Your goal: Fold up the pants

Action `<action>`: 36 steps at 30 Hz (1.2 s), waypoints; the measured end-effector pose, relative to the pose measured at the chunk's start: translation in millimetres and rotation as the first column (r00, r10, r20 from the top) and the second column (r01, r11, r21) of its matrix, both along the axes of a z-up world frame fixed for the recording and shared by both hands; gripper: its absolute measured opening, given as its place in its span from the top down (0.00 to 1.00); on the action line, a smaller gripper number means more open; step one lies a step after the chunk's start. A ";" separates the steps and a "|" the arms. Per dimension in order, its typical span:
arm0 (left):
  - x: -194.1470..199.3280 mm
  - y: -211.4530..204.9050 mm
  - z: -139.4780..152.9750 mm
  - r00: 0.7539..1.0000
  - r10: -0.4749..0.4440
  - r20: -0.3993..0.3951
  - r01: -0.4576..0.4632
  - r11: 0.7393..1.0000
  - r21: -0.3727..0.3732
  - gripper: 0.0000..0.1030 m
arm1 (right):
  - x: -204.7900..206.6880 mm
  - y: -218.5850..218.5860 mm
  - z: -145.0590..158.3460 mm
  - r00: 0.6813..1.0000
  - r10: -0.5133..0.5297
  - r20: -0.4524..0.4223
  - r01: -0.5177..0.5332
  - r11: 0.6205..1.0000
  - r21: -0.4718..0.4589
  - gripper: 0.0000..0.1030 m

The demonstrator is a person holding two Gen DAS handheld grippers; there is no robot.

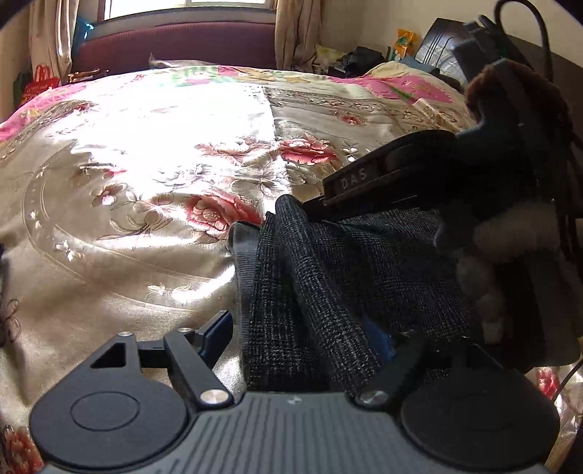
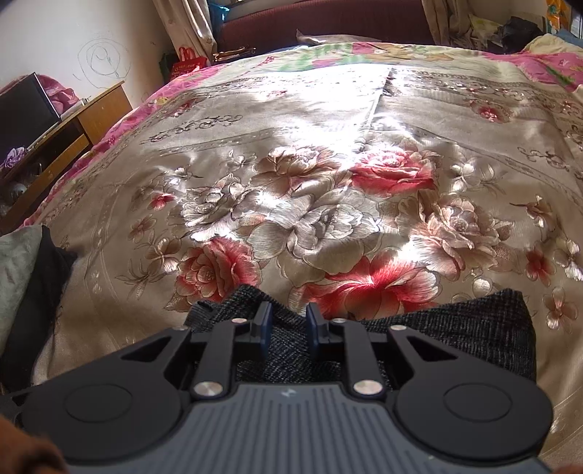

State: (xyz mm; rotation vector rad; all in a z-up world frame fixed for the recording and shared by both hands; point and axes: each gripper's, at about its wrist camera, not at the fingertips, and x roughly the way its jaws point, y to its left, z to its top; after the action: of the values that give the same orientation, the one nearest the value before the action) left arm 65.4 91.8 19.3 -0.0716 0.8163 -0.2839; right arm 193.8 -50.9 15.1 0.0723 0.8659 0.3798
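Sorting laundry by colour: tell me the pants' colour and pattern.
The pants are dark charcoal with a fine light-flecked weave; the left wrist view shows it best.

Bright daylight from the window (image 1: 189,7) at the far end. Strong glare washing out the shiny bedspread (image 1: 153,120), blown white in patches in both views. Deep shadow over the dark pants (image 1: 328,277). Heavy fisheye bending, black corners; hand (image 1: 510,233) at right soft, blurred.
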 end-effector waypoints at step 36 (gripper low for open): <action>-53.9 -76.0 29.6 0.994 0.033 0.107 -0.062 0.959 0.277 0.07 | -162.1 -98.1 24.4 0.985 -0.146 0.091 0.146 0.989 0.012 0.78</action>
State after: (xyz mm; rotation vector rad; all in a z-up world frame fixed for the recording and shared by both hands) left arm 11.5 15.8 48.9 0.1875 0.7458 -0.1230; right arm 31.7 -149.0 39.5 0.1217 0.7643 0.2459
